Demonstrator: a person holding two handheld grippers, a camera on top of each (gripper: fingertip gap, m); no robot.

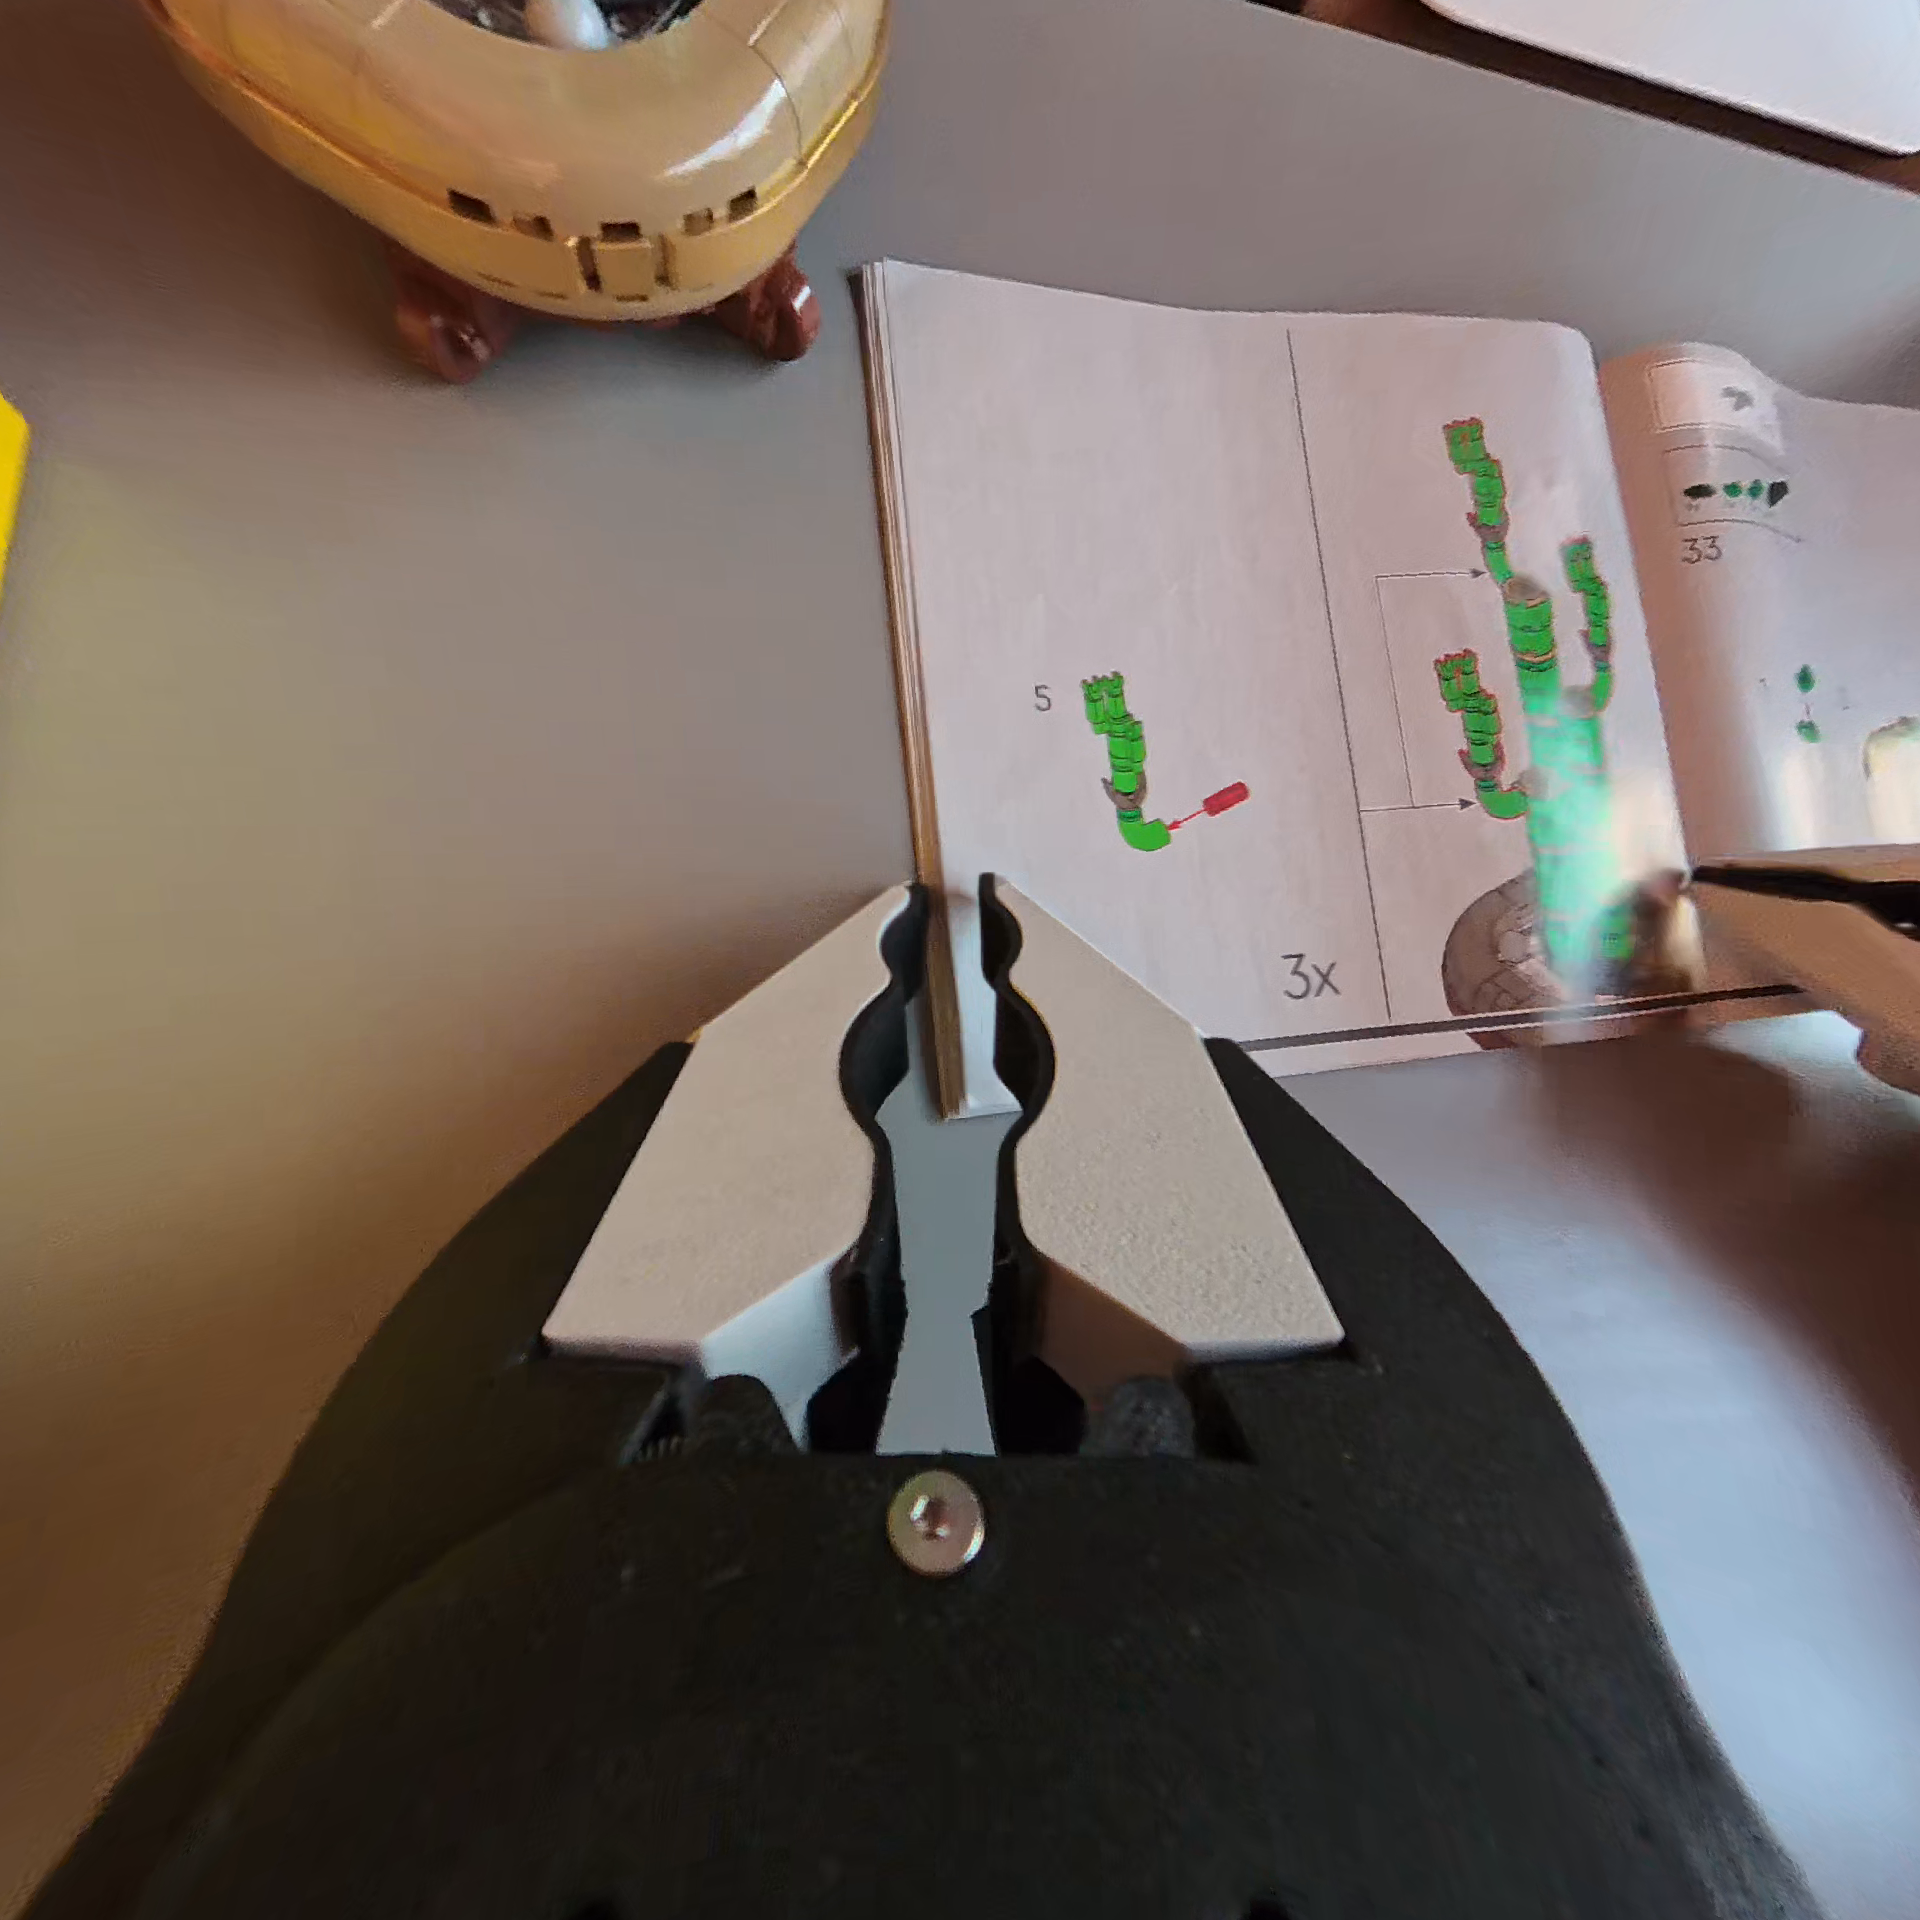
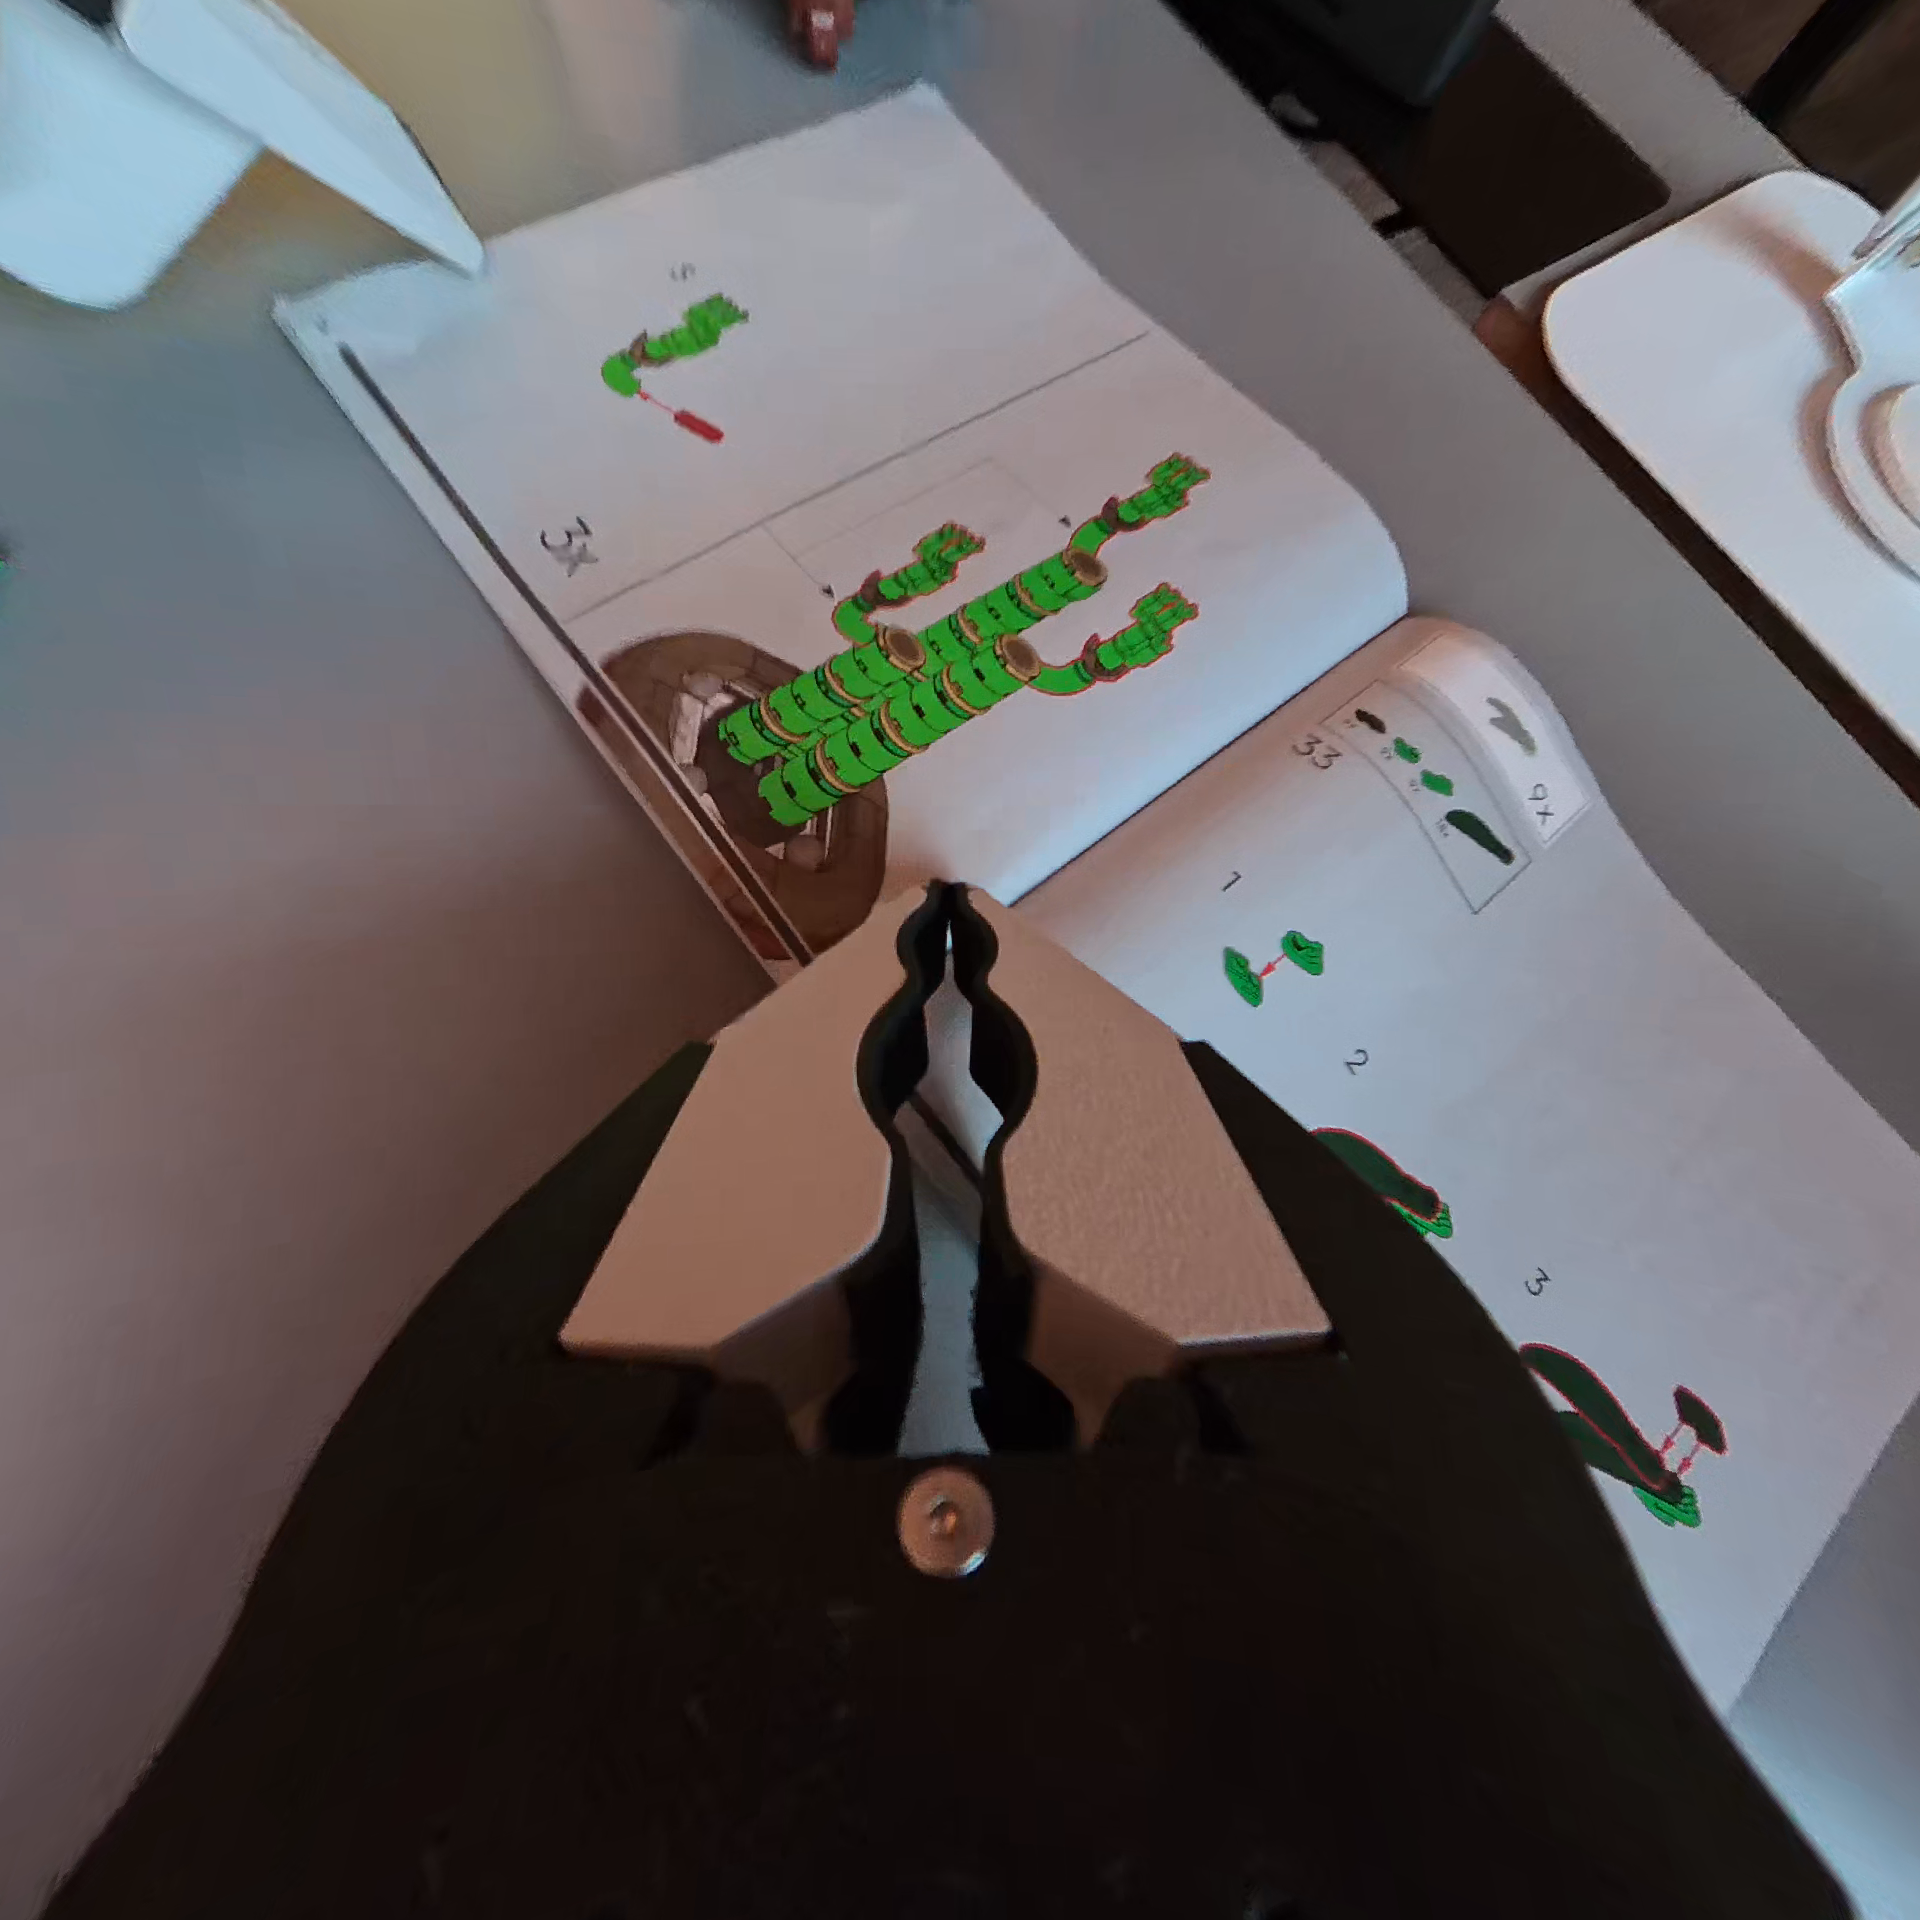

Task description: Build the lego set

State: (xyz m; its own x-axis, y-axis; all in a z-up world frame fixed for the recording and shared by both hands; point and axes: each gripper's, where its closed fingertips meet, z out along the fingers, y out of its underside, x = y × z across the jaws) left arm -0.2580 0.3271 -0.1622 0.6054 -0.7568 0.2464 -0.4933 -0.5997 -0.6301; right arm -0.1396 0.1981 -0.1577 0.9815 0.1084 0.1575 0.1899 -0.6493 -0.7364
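Note:
The open instruction booklet (image 1: 1143,540) lies flat on the grey table, showing green cactus build steps; it also shows in the right wrist view (image 2: 935,312). My left gripper (image 1: 951,885) is narrowly open, its fingers straddling the booklet's near left corner, with the stacked page edge in the gap. My right gripper (image 2: 948,891) is shut, its tips at the booklet's bottom edge near the spine; I cannot tell if a page is pinched. It shows at the right edge of the left wrist view (image 1: 1808,883). A tan brick pot on brown feet (image 1: 540,156) stands beyond the booklet.
A yellow object (image 1: 8,478) sits at the table's left edge. A white tray (image 2: 1683,343) lies on a dark surface beyond the table's far edge. My left gripper shows blurred at the top left of the right wrist view (image 2: 260,135). Spacing between my two grippers at the tips: around 20 cm.

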